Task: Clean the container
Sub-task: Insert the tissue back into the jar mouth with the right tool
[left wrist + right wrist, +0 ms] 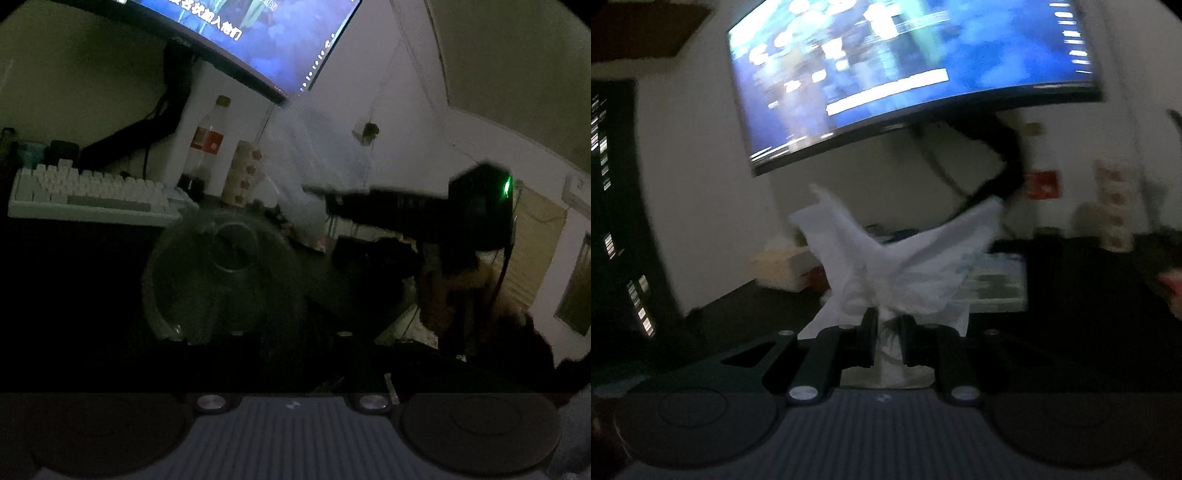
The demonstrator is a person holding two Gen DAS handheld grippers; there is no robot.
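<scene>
The right gripper (888, 332) pinches a crumpled white paper tissue (897, 258) at centre frame, below the curved lit monitor (905, 74). The left gripper's (295, 350) fingers are lost in darkness; I cannot tell their state. Just ahead, centre-left, sits the clear round plastic container (221, 273).

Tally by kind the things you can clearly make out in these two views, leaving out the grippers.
Monitor: 1
Keyboard: 1
Bottle with red label: 1
Patterned cylinder: 1
Clear container: 1
White tissue: 1
Total: 6
The remaining desk clutter is too dark and blurred to count.
</scene>
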